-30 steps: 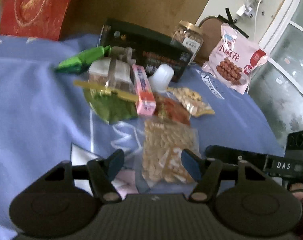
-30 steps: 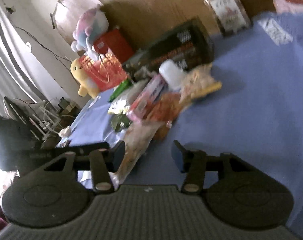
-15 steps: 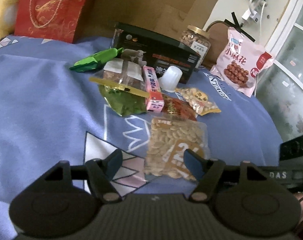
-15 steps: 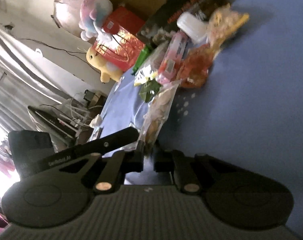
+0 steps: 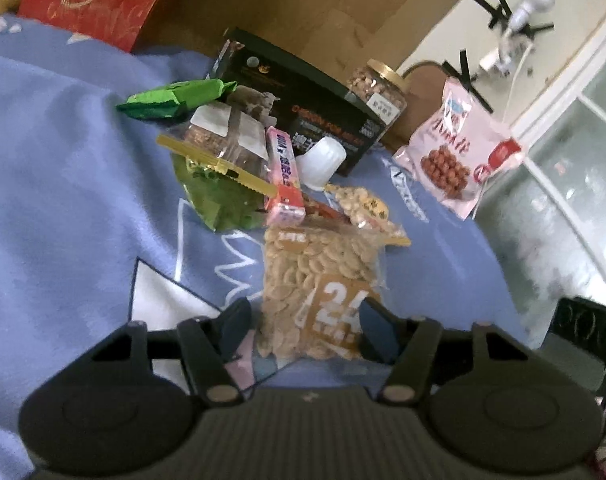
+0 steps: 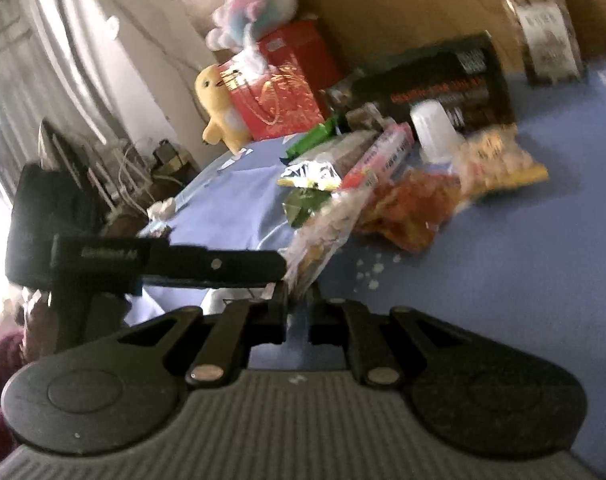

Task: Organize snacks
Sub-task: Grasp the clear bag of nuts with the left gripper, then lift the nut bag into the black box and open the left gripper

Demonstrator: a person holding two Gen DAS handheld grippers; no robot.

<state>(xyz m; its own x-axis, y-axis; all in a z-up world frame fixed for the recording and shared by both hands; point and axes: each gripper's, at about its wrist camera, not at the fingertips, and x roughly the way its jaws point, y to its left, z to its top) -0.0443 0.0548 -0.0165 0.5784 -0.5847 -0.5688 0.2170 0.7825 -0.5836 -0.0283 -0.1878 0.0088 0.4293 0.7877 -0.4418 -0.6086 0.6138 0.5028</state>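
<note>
Right gripper [image 6: 299, 308] is clamped on the near edge of the clear nut bag [image 5: 323, 280]. Left gripper [image 5: 301, 326], jaws closing, straddles the bag's near end without gripping; blue cloth [image 5: 63, 200] lies beneath.

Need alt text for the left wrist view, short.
A clear bag of nuts lies on a blue cloth with its near end between the closing fingers of the left claw. Behind it sit a pile of snack packets, a pink box, a black box, a jar and a pink bag.
</note>
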